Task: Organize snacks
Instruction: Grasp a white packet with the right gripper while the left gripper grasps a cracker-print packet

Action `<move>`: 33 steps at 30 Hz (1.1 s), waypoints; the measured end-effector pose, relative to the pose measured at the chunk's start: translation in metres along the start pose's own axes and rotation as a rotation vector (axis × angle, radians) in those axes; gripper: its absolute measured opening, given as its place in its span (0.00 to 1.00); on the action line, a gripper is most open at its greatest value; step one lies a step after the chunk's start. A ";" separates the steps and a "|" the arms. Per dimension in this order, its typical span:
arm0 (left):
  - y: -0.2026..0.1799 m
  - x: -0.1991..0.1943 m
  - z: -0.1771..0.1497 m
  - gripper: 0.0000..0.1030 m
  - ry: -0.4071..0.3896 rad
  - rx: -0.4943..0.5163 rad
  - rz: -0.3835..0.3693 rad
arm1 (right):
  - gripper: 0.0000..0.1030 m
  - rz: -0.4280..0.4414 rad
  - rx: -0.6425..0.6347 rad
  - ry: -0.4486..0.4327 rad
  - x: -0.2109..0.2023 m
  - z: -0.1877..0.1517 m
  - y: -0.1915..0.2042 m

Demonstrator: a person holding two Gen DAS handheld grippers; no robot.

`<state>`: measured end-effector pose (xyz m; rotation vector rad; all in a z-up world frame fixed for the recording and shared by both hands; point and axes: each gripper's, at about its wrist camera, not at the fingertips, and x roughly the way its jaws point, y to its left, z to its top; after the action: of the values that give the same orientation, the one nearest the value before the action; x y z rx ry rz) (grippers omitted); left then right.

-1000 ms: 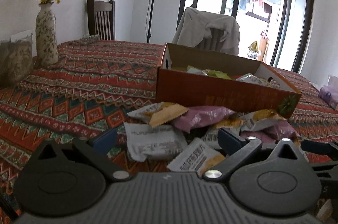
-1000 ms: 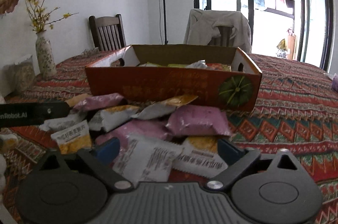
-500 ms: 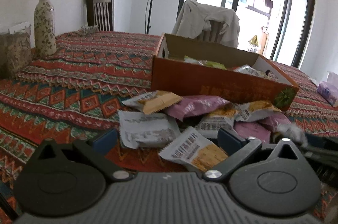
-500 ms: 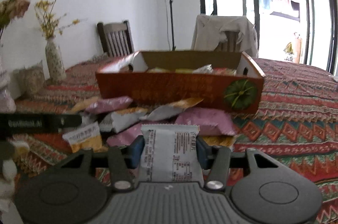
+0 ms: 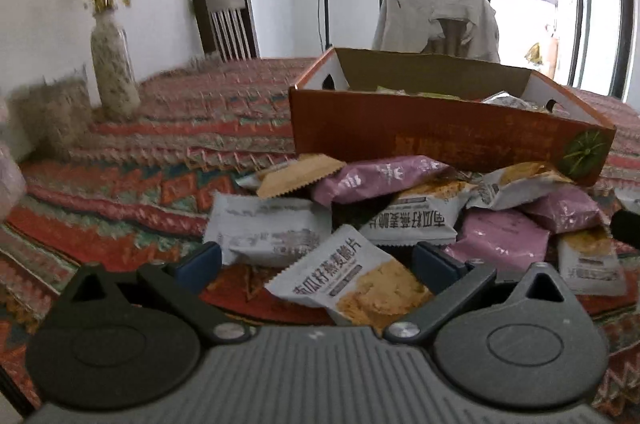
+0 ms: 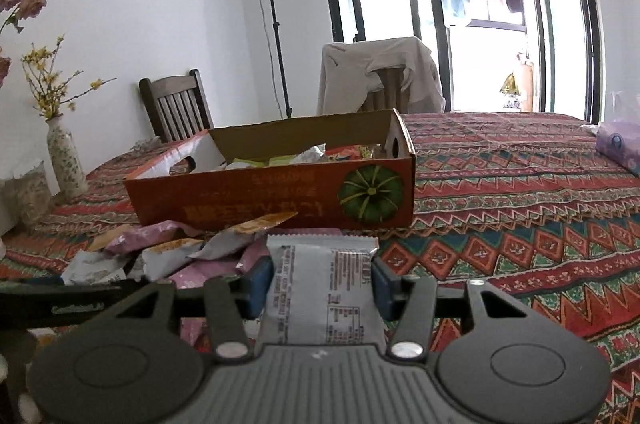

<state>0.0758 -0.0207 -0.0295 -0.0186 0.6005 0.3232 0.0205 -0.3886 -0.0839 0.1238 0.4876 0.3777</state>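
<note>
1. Bright daylight pours through the glass doors behind the worktop [image 6: 520,192], which wears a red patterned cloth from edge to edge.
2. Right tongs [image 6: 320,284] are clenched on a grey snack packet [image 6: 320,288] — blue pads pressing both its sides, printed back facing up, lifted clear of the heap.
3. Ahead of that packet sits the orange cardboard box [image 6: 272,196], pumpkin picture on its near wall, a few wrappers already inside.
4. Left tongs [image 5: 316,262] stand released, jaws wide, low over the snack pile [image 5: 400,208].
5. Between those open jaws lies a white-and-yellow cracker packet [image 5: 352,284], pads not pressing it.
6. Pink, white and tan packets sprawl against the box's near wall [image 5: 440,140].
7. Off to the left — a speckled vase [image 5: 114,64] with yellow sprigs, a wooden chair [image 5: 226,24] behind it.
8. A second chair, draped in a pale garment [image 6: 380,76], stands beyond the box, with a light stand [image 6: 272,24] beside it.
</note>
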 end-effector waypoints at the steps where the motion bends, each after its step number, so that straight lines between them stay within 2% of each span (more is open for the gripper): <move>1: -0.001 0.000 -0.001 1.00 0.005 0.017 0.010 | 0.49 0.005 0.002 0.001 0.000 -0.001 0.000; 8: 0.015 -0.006 -0.003 1.00 0.047 -0.012 0.006 | 0.50 0.023 0.015 -0.001 -0.004 -0.004 -0.004; 17: 0.022 -0.020 -0.011 1.00 0.090 0.003 -0.096 | 0.50 0.030 0.028 0.002 -0.005 -0.008 -0.006; 21: 0.020 -0.012 -0.015 1.00 0.131 -0.011 -0.086 | 0.50 0.033 0.028 0.008 -0.004 -0.009 -0.005; 26: 0.030 -0.013 -0.017 0.99 0.130 -0.045 -0.095 | 0.50 0.033 0.025 0.007 -0.006 -0.010 -0.005; 29: 0.033 -0.017 -0.019 0.85 0.106 -0.035 -0.111 | 0.51 0.032 0.029 0.010 -0.005 -0.010 -0.006; 31: 0.035 -0.021 -0.019 0.69 0.093 -0.020 -0.129 | 0.51 0.034 0.028 0.012 -0.004 -0.011 -0.005; 33: 0.036 -0.024 -0.020 0.62 0.086 -0.015 -0.156 | 0.51 0.038 0.025 0.014 -0.004 -0.012 -0.004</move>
<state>0.0350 0.0046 -0.0296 -0.0934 0.6779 0.1761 0.0130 -0.3932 -0.0932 0.1550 0.5042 0.4100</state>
